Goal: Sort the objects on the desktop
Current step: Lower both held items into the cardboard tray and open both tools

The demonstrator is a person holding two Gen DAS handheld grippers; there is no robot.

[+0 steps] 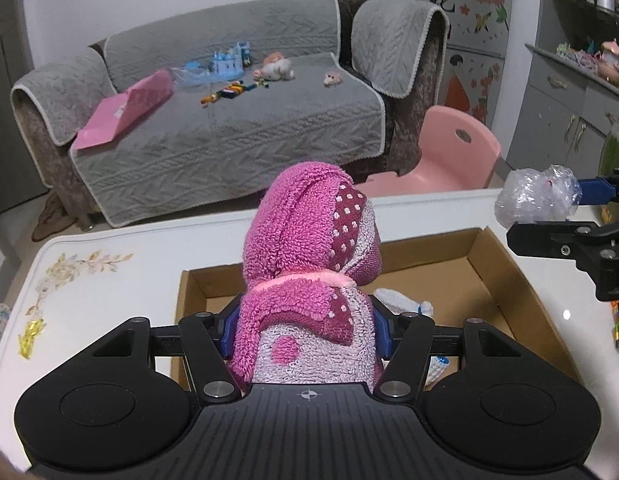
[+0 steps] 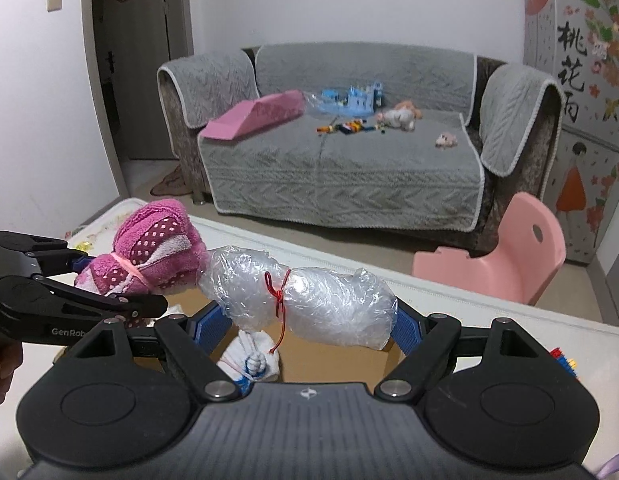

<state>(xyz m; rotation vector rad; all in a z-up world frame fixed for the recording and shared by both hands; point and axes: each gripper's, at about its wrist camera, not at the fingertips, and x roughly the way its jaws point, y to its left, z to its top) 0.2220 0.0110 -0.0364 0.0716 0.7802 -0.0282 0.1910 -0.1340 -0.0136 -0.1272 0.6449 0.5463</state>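
Both aloft: left gripper [image 1: 305, 332] clamps pink towel [image 1: 309, 248]; right gripper [image 2: 305, 320] plastic bundle [image 2: 309, 296].

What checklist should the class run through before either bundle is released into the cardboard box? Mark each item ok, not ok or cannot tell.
1. Left tongs gripping the pink towel bundle: ok.
2. Right tongs gripping the clear plastic bundle: ok.
3. Cardboard box open below the towel bundle: ok.
4. Free floor space in the box beside the white sock bundle: ok, bare cardboard shows.
5. Plastic bundle fully over the box: cannot tell.
6. The two bundles apart from each other: cannot tell; they overlap in the right wrist view.
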